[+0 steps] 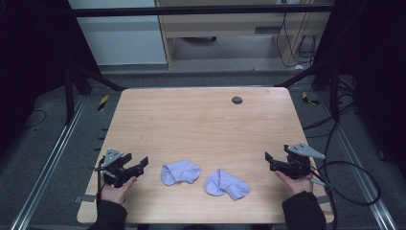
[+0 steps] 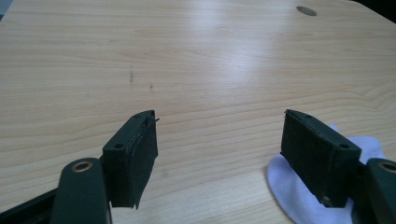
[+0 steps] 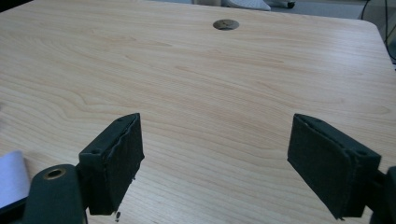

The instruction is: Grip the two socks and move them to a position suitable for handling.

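Observation:
Two pale lilac socks lie crumpled near the table's front edge: one sock (image 1: 180,172) left of centre, the other sock (image 1: 226,184) just right of it. My left gripper (image 1: 136,163) rests at the front left, a short way left of the first sock, its jaws wide open and empty. In the left gripper view that gripper (image 2: 219,158) frames bare wood, and the sock (image 2: 299,191) peeks out behind the right jaw. My right gripper (image 1: 270,160) sits at the front right, open, with nothing between its jaws. The right gripper view shows that gripper (image 3: 215,163) over bare table, a sock (image 3: 10,177) at its left edge.
The wooden table (image 1: 201,120) has a small dark round grommet (image 1: 237,100) near its far edge. Cables (image 1: 349,182) trail on the floor at the right. Black frame posts and a light cabinet stand beyond the table.

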Demonstrator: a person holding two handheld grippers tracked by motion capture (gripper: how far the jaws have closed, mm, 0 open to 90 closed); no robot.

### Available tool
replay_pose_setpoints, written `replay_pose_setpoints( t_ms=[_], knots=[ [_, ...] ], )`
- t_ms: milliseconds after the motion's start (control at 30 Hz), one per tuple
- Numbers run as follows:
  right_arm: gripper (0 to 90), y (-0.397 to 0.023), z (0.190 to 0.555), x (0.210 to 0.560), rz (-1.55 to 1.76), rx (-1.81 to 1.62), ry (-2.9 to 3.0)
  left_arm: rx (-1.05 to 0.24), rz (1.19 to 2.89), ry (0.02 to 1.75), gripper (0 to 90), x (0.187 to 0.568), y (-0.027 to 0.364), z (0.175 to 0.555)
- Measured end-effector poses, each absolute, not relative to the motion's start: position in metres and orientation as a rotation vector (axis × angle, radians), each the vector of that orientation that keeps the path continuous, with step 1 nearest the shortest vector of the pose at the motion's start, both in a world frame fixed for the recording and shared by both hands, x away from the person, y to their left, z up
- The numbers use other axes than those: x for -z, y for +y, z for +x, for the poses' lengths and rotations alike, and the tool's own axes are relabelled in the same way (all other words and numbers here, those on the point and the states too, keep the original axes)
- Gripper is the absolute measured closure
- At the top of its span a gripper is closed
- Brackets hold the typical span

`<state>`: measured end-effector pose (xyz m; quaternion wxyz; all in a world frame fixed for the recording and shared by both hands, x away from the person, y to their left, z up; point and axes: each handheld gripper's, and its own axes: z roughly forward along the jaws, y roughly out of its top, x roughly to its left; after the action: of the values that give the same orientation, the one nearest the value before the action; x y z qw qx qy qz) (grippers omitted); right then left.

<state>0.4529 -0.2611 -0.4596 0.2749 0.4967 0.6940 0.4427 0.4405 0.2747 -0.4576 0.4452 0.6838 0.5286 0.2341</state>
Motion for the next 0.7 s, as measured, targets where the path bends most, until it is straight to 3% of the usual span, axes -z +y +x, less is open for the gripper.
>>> replay_pose_setpoints(
  t_ms=[700],
  knots=[
    [26.3,-0.215,0.419,0.448,1.160,-1.135,2.107,-0.486,1.847,1.140,37.2,0.453,0.213,0.427]
  ],
)
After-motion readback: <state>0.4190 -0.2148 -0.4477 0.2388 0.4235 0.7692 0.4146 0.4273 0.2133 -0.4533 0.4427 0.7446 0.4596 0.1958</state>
